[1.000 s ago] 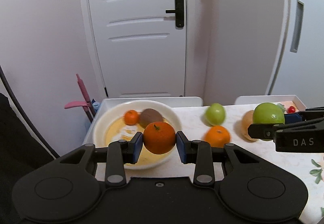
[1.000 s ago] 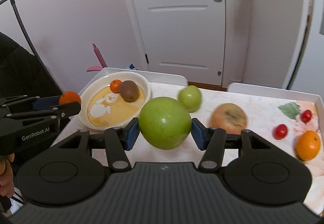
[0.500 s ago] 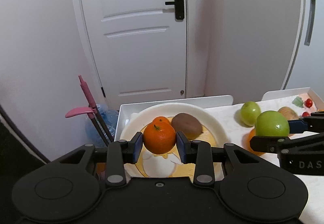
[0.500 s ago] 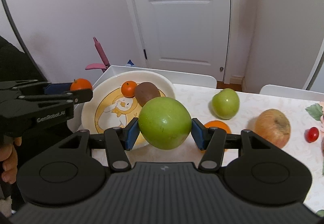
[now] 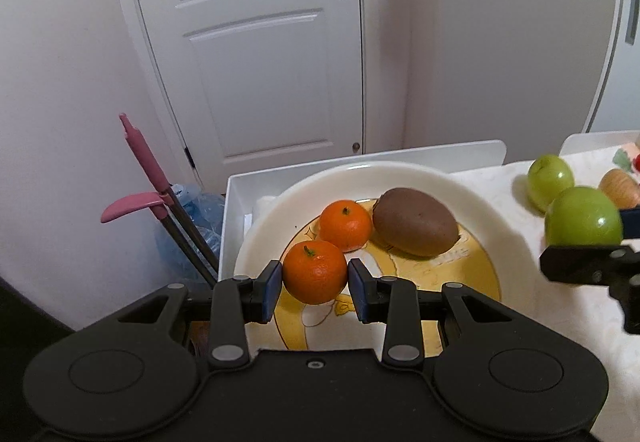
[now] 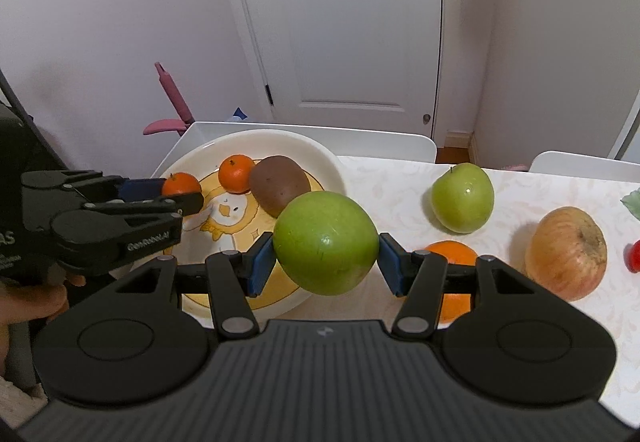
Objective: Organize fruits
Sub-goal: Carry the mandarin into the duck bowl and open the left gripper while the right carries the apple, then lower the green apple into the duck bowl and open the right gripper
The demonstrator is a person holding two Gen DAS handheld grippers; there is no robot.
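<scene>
Over the cartoon-printed plate (image 5: 504, 210), both grippers arrive loaded with fruit.

At the lower centre of the left wrist view, the left gripper (image 5: 315, 278) is clamped on a mandarin (image 5: 314, 271), hanging above the near part of the plate, just in front of the second mandarin (image 5: 345, 225) and the kiwi (image 5: 414, 222) already lying there. Its forward-and-down tilt probably keeps the landing spot visible past the fruit. In the centre of the right wrist view, the right gripper (image 6: 326, 262) squeezes a large green apple (image 6: 326, 242) by its sides, over the plate's right edge, seemingly waiting its turn. On the tablecloth (image 6: 392, 198) to the right lie another green apple (image 6: 462, 198), an orange (image 6: 454, 254) partly hidden behind a finger, and a yellowish-pink apple (image 6: 566, 252), all unsorted.
</scene>
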